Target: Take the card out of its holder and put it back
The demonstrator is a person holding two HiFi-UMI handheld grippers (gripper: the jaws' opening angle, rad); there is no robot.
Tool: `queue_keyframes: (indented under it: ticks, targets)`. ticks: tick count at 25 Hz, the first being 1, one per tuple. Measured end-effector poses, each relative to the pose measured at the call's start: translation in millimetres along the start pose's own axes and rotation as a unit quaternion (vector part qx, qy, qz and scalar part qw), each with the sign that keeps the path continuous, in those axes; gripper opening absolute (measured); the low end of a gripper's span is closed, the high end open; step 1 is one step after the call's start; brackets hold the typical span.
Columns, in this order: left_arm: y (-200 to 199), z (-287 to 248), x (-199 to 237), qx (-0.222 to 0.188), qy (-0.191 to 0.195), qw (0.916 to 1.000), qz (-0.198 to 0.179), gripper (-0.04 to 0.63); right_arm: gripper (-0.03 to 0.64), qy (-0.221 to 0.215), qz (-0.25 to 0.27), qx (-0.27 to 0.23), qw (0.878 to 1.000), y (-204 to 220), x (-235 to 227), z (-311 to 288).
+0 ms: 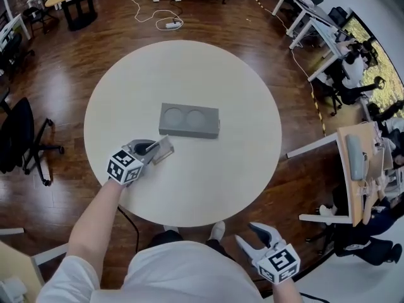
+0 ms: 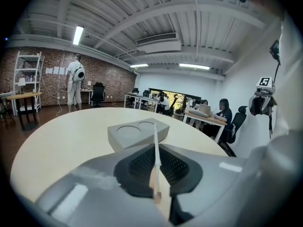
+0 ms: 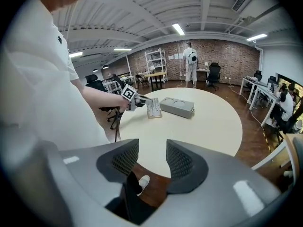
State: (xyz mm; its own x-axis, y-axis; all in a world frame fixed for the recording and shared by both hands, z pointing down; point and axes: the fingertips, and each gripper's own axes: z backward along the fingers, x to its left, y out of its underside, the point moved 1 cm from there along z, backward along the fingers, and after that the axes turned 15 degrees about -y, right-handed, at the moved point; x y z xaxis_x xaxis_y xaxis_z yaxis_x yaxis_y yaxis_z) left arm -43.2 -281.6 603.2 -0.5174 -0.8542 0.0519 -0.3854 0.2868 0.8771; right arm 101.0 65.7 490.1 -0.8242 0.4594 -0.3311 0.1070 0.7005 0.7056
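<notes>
A grey holder block (image 1: 189,120) with two round recesses lies near the middle of the round table (image 1: 227,169). My left gripper (image 1: 154,148) hovers just in front of and left of it, shut on a thin pale card (image 1: 164,149). In the left gripper view the card (image 2: 155,155) stands edge-on between the pads, pointing at the holder (image 2: 137,132). My right gripper (image 1: 249,234) is off the table at the near right, open with nothing between its jaws. From the right gripper view (image 3: 147,160) I see the card (image 3: 153,108) beside the holder (image 3: 177,107).
A black office chair (image 1: 22,137) stands left of the table. A power strip with white cable (image 1: 172,24) lies on the wooden floor behind. Desks with seated people (image 1: 353,68) fill the right side. Someone stands at the far wall (image 2: 75,82).
</notes>
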Motion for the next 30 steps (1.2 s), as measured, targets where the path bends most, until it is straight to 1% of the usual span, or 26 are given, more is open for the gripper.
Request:
queue_keyframes:
  ticks: [4,7,14,18,21,24,27,30]
  targets:
    - [-11,10,3,-0.013,-0.006,0.9999,-0.001,0.015,0.187,-0.005,0.0,-0.003,1.0,-1,2,-3]
    - [-26,22,4,-0.031,-0.018,0.9994,-0.002,0.015,0.187,-0.013,0.007,-0.004,1.0,0,2,-1]
    - [-61,65,9,-0.074,-0.061,0.9954,0.0,0.015,0.187,-0.039,0.037,-0.011,0.999,-8,1,0]
    - [-76,97,-3,-0.094,-0.095,0.9909,0.009,0.015,0.187,-0.062,0.058,-0.01,0.996,-5,-7,10]
    - [-85,126,-15,-0.108,-0.128,0.9857,0.016,0.015,0.187,-0.085,0.077,-0.009,0.993,-4,-18,18]
    - [-87,160,-30,-0.118,-0.17,0.9779,0.034,0.015,0.187,-0.119,0.1,0.003,0.988,-3,-28,25]
    - [-80,198,-47,-0.127,-0.214,0.9673,0.05,0.015,0.187,-0.15,0.131,0.011,0.98,-5,-34,28]
    - [-67,231,-73,-0.127,-0.261,0.9542,0.072,0.015,0.187,-0.181,0.157,0.024,0.971,-4,-41,34]
